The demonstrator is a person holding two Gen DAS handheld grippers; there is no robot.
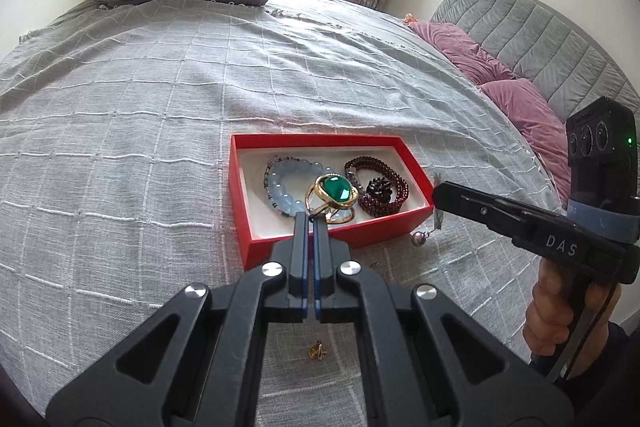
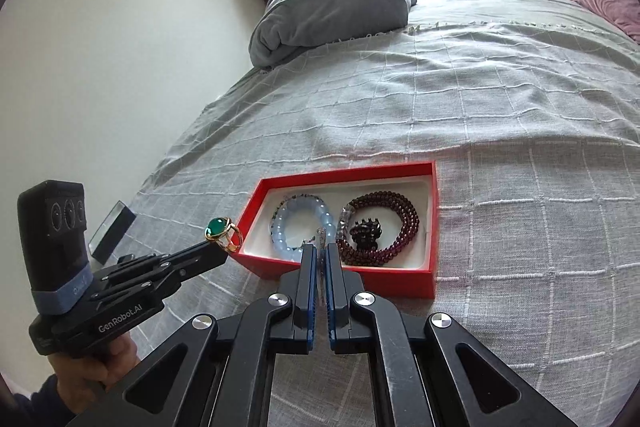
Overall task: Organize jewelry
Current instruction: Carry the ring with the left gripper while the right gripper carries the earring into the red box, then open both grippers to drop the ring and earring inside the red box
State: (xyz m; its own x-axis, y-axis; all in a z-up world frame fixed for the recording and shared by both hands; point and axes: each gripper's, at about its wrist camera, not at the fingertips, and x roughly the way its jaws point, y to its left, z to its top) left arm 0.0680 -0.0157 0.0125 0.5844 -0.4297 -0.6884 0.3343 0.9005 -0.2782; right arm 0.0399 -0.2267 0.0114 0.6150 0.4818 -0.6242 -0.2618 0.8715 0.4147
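My left gripper (image 1: 311,218) is shut on the band of a gold ring with a green stone (image 1: 334,191). In the right wrist view that ring (image 2: 221,230) hangs above the bedspread, just left of the red box (image 2: 433,227), at the left gripper's (image 2: 225,247) tip. My right gripper (image 2: 321,247) is shut on a thin silvery earring (image 2: 321,237). In the left wrist view the earring's strip (image 1: 437,223) and purple pearl (image 1: 418,239) dangle below the right gripper (image 1: 436,195), beside the box's (image 1: 280,239) right corner. Inside lie a pale blue bead bracelet (image 1: 280,183) and a dark red bead bracelet (image 1: 390,183) around a black clip (image 1: 378,189).
A small gold piece (image 1: 319,350) lies on the grey checked bedspread (image 1: 120,147) under my left gripper. A clear-topped black case (image 2: 112,235) sits on the bed left of the box. A rolled grey blanket (image 2: 332,15), pink pillows (image 1: 516,103) and the headboard lie beyond.
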